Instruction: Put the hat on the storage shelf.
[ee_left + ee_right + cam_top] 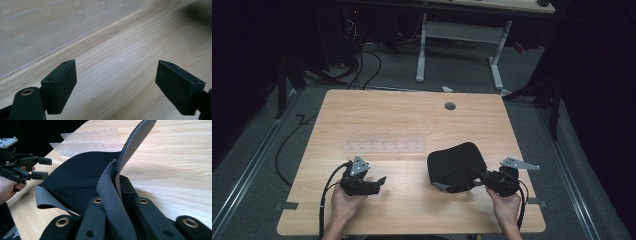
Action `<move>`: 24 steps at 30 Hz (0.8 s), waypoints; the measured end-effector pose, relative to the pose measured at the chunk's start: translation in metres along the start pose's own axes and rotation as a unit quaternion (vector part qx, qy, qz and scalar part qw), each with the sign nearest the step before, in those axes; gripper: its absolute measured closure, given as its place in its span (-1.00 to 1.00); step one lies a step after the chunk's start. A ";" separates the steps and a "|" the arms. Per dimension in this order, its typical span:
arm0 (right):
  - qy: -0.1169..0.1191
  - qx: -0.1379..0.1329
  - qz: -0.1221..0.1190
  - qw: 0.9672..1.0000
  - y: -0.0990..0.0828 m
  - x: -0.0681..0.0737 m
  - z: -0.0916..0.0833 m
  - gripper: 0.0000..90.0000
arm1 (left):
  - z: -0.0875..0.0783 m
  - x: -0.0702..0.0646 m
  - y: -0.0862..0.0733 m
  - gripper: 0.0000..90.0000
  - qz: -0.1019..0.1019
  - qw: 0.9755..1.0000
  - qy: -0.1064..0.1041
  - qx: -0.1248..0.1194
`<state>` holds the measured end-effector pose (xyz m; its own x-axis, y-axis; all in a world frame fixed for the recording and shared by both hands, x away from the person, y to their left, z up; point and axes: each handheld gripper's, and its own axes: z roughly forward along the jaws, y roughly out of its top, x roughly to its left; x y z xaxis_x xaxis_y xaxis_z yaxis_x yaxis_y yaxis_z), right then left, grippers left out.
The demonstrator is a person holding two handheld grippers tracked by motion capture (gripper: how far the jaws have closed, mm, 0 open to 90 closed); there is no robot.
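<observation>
A black, floppy fabric piece with a grey inner side (456, 162) lies on the right half of the wooden table (412, 115). My right gripper (475, 176) is shut on its near edge. In the right gripper view the jaws (116, 192) pinch a folded grey flap, and the rest of the fabric (75, 177) drapes away to the left. My left gripper (381, 181) hovers over the table's near left, open, with bare wood between its pads (116, 75). It also appears in the right gripper view, at the far left (40, 167).
A clear plastic rack (384, 141) lies flat mid-table, just beyond the left gripper (50, 25) (87, 140). A round cable hole (450, 106) sits near the far edge. Behind the table stand a white desk frame (457, 35) and floor cables (362, 65).
</observation>
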<state>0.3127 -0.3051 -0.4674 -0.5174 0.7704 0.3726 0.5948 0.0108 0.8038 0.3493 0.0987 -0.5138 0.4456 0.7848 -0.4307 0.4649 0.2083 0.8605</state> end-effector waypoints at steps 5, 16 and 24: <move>0.012 0.004 -0.003 1.000 0.000 0.007 0.005 0.91 | -0.004 -0.015 0.003 -0.61 0.012 1.000 -0.025 0.000; 0.035 0.018 -0.011 0.999 0.001 0.020 0.018 0.90 | -0.010 -0.048 0.006 -0.64 0.028 0.997 -0.076 -0.004; 0.049 0.022 -0.016 0.998 0.008 0.029 0.027 0.90 | -0.011 -0.063 0.003 -0.66 0.051 0.994 -0.099 0.002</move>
<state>0.3190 -0.2654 -0.4632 -0.5927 0.7030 0.3931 0.6030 0.0636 0.7952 0.3143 0.0560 -0.4807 0.6322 0.6718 -0.3860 0.4117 0.1308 0.9019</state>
